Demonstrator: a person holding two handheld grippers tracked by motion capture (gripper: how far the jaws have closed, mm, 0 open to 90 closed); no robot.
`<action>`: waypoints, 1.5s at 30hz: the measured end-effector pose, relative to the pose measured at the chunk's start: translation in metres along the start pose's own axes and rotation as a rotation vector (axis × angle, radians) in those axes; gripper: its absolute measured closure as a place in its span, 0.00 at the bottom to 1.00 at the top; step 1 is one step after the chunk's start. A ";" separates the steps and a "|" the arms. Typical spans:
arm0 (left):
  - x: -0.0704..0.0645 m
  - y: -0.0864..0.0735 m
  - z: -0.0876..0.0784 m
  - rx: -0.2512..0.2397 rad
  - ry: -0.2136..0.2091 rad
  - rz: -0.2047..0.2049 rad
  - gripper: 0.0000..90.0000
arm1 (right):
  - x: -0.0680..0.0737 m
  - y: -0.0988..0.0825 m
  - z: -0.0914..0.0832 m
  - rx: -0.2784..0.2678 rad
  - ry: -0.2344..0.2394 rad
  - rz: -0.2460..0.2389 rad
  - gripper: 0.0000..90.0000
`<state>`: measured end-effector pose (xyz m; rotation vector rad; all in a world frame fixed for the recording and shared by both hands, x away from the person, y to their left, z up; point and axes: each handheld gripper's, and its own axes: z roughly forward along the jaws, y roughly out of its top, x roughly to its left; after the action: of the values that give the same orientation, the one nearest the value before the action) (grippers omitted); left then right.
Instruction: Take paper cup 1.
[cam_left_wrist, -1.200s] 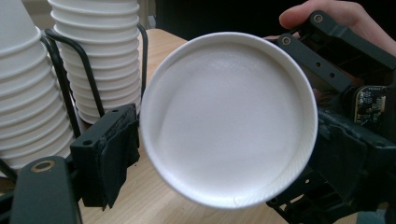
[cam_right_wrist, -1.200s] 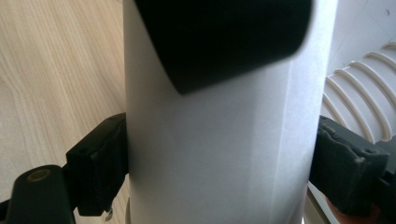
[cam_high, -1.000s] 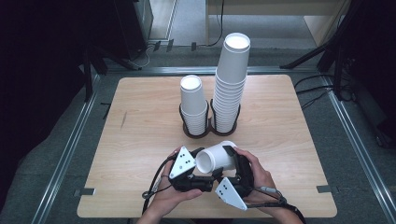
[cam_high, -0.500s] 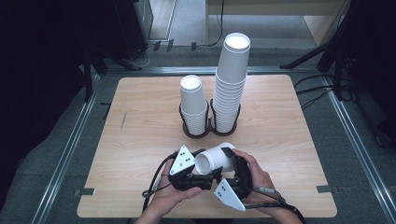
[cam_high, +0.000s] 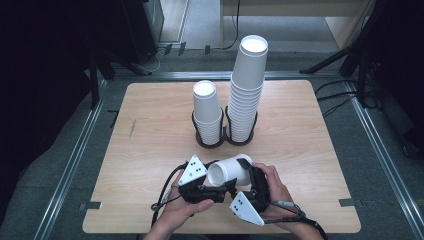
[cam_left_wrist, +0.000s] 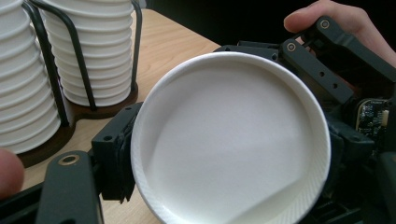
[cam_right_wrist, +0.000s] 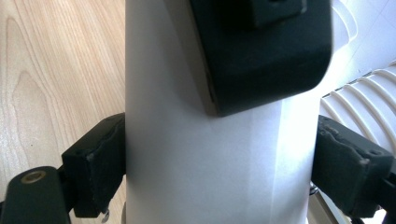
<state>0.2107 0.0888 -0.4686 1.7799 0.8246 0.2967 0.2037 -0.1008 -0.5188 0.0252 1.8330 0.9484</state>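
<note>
A white paper cup (cam_high: 230, 172) lies on its side in the air above the table's front edge, with its mouth toward my left gripper (cam_high: 216, 181). The left gripper has just closed and is shut on the cup at the rim. One of its pads (cam_left_wrist: 116, 156) presses on the rim's outside, and the open mouth (cam_left_wrist: 229, 140) faces that camera with a crease low on the wall. My right gripper (cam_right_wrist: 219, 163) straddles the cup's body. Its jaws have just been opening, though both pads (cam_right_wrist: 98, 163) still lie against the wall. A left-gripper finger (cam_right_wrist: 261, 51) rests on the cup near that camera.
Behind the hands a black wire holder (cam_high: 223, 140) carries a short stack of cups (cam_high: 207, 112) and a tall stack (cam_high: 247, 85). The wooden table (cam_high: 150, 125) ends in metal rails, with dark floor and cables around it.
The cup has shifted slightly left and lower between the two grippers. Both hands stay where they were.
</note>
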 end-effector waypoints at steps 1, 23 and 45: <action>0.000 0.000 0.000 -0.001 0.002 -0.001 0.25 | 0.000 0.000 0.000 -0.001 -0.002 0.001 0.13; 0.010 0.000 -0.005 -0.083 0.074 -0.016 0.26 | -0.017 0.003 -0.007 0.011 0.018 0.317 0.00; 0.016 -0.002 -0.015 -0.250 0.149 -0.032 0.26 | -0.052 -0.004 -0.015 -0.032 0.014 0.761 0.00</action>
<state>0.2130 0.1106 -0.4676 1.5234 0.8798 0.4942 0.2182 -0.1341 -0.4781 0.7395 1.8385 1.4918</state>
